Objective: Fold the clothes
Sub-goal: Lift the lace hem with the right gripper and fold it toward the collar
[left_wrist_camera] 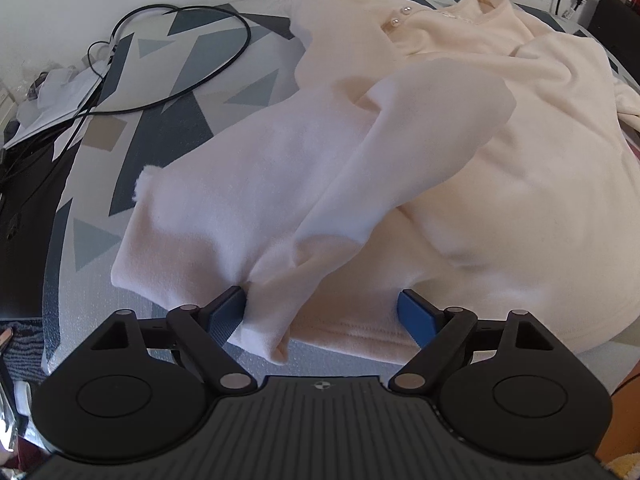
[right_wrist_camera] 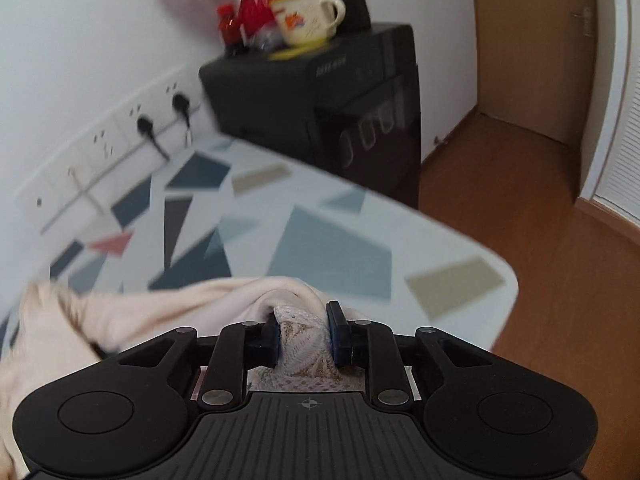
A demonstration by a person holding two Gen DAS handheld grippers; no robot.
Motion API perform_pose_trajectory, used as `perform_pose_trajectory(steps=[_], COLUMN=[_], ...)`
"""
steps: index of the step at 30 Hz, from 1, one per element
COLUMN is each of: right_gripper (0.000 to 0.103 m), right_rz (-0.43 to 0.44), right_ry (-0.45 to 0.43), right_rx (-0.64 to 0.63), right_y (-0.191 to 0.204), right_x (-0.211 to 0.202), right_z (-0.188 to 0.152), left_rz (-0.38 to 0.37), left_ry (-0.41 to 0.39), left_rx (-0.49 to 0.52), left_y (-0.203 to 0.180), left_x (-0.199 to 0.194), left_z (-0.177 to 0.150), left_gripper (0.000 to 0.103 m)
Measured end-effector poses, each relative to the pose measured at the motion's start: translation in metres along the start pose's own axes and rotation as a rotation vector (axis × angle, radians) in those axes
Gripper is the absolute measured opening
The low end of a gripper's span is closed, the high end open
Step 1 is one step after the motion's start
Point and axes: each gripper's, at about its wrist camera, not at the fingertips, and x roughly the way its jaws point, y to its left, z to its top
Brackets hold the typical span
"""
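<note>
A cream long-sleeved top (left_wrist_camera: 500, 168) with pearl buttons (left_wrist_camera: 400, 17) at the neck lies on the patterned table (left_wrist_camera: 168, 92). One sleeve (left_wrist_camera: 248, 208) is folded over its body. My left gripper (left_wrist_camera: 322, 312) is open at the top's hem, its left pad (left_wrist_camera: 228, 312) touching the sleeve cuff. My right gripper (right_wrist_camera: 303, 334) is shut on a bunched lace-trimmed cuff (right_wrist_camera: 304, 340) of the same top (right_wrist_camera: 152, 316), held just above the table (right_wrist_camera: 332, 248).
A black cable (left_wrist_camera: 180, 60) loops on the table's far left beside papers (left_wrist_camera: 60, 100). Wall sockets (right_wrist_camera: 160, 120) with plugs run along the back. A black cabinet (right_wrist_camera: 340, 100) with a mug (right_wrist_camera: 308, 16) stands past the table's corner. Wooden floor (right_wrist_camera: 560, 280) lies to the right.
</note>
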Motion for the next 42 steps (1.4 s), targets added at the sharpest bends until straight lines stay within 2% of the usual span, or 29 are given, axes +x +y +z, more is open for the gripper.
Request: perform_pose_trajectory(steps=[3,7,14,18,23,26,28,32,36,39,42], right_gripper=[0.019,0.019,0.019,0.019,0.019,0.021,0.023,0.025,0.031,0.041,0.05], right_rz=[0.018,0.083,0.234,0.341,0.574,0.681,0.694,0.707,0.691,0.678,0.647], right_ry=[-0.045,-0.074,-0.073,-0.05,-0.034,0.019,0.111,0.275,0.277,0.278,0.268], right_rx=[-0.016,-0.061,-0.217,-0.293,-0.37,-0.513,-0.618,-0.735,-0.743,-0.749,-0.746], right_y=[0.018,0.058,0.156,0.214,0.286,0.331,0.355,0.367,0.334,0.31,0.28], right_x=[0.009,0.024,0.049,0.054,0.053,0.059,0.069,0.076,0.065,0.057,0.053], right_z=[0.023,0.047,0.063,0.057,0.04,0.015,-0.005,-0.034,-0.037,-0.04,-0.04], left_rz=[0.002,0.014,0.039,0.053,0.07,0.072,0.072,0.067,0.058,0.053,0.038], left_ry=[0.001,-0.008,-0.024,-0.032,-0.033,-0.032,-0.029,-0.027,-0.03,-0.024,-0.054], left_rx=[-0.029,-0.064,-0.122,-0.148,-0.188,-0.207,-0.223,-0.234,-0.225,-0.252,-0.309], left_y=[0.001,0.0,-0.002,-0.004,-0.004,-0.003,-0.002,-0.002,0.001,0.01,0.025], left_x=[-0.001,-0.002,-0.004,-0.003,-0.003,-0.002,-0.002,-0.002,-0.004,-0.004,-0.009], left_z=[-0.003,-0.006,-0.011,-0.012,-0.013,-0.015,-0.015,-0.016,-0.018,-0.014,0.001], left_gripper=[0.085,0.085,0.085,0.087,0.088,0.09,0.091,0.092,0.092,0.091,0.082])
